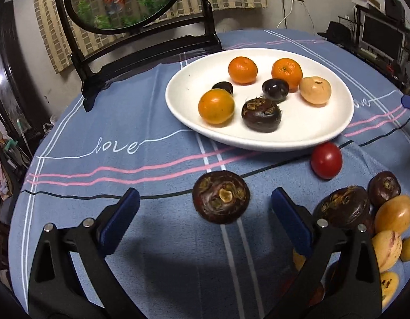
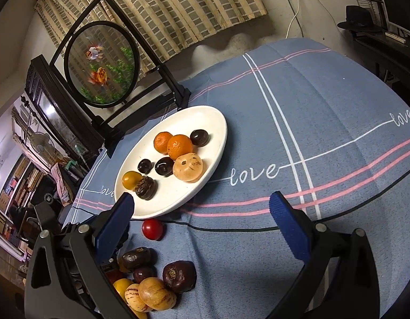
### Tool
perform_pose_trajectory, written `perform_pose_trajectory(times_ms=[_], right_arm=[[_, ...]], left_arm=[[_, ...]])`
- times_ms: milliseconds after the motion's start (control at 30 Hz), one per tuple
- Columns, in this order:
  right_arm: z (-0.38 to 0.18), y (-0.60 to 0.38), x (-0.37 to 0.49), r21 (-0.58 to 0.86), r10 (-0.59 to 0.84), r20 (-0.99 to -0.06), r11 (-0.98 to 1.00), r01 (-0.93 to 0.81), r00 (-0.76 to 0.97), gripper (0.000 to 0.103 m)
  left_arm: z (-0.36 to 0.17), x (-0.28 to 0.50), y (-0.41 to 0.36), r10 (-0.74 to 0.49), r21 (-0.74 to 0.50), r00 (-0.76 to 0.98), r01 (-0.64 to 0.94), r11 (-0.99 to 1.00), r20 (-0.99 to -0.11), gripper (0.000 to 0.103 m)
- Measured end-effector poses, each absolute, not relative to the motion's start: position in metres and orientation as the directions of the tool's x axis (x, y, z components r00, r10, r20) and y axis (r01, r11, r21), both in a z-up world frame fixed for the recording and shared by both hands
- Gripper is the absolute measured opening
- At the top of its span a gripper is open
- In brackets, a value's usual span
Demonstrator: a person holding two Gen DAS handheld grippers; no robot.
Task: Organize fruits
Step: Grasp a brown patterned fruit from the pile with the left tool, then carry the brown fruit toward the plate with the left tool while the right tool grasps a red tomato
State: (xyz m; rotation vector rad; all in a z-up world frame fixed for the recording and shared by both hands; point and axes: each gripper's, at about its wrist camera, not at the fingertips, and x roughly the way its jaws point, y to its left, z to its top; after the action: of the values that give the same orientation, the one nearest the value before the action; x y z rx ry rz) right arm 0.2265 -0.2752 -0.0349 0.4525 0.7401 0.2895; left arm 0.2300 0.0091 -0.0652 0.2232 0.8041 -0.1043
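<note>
Looking along my left gripper (image 1: 205,204), I see its blue pads spread wide, and a dark water chestnut (image 1: 220,197) lies between them, touching neither pad. My right gripper (image 2: 202,207) is also wide and holds nothing. Just past the left tongs, a red tomato (image 1: 326,160) sits beside the near rim of the white plate (image 1: 183,90), which carries tangerines and dark fruits. A heap of mixed fruit (image 2: 151,284) lies near the table's front edge. On the far edge stands a round goldfish screen (image 2: 102,63).
</note>
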Motion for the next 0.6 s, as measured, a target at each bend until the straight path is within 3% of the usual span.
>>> perform_pose_trajectory(times_ms=[33, 100, 300, 467, 600], right_arm=[[-0.035, -0.274, 0.227, 0.492, 0.411, -0.581, 0.865, -0.099, 0.703, 0.102], [-0.036, -0.271, 0.227, 0.490, 0.420, -0.583, 0.865, -0.111, 0.695, 0.102], [-0.038, -0.257, 0.226, 0.467, 0.441, -0.593, 0.870, -0.158, 0.674, 0.102], [-0.041, -0.226, 0.221, 0.432, 0.516, -0.596, 0.852, -0.296, 0.614, 0.101], [-0.050, -0.197, 0.224, 0.423, 0.560, -0.642, 0.828, -0.367, 0.524, 0.074]], left_arm=[[-0.064, 0.231, 0.013, -0.018, 0.138, 0.690, 0.169, 0.976, -0.724, 0.096], [-0.065, 0.236, 0.021, -0.045, 0.088, 0.675, 0.162, 0.983, -0.736, 0.076], [-0.072, 0.245, 0.023, -0.097, 0.022, 0.629, 0.178, 0.984, -0.771, 0.044], [-0.073, 0.244, 0.019, -0.079, 0.047, 0.631, 0.181, 0.982, -0.772, 0.044], [-0.073, 0.244, 0.020, -0.080, 0.042, 0.629, 0.176, 0.983, -0.773, 0.044]])
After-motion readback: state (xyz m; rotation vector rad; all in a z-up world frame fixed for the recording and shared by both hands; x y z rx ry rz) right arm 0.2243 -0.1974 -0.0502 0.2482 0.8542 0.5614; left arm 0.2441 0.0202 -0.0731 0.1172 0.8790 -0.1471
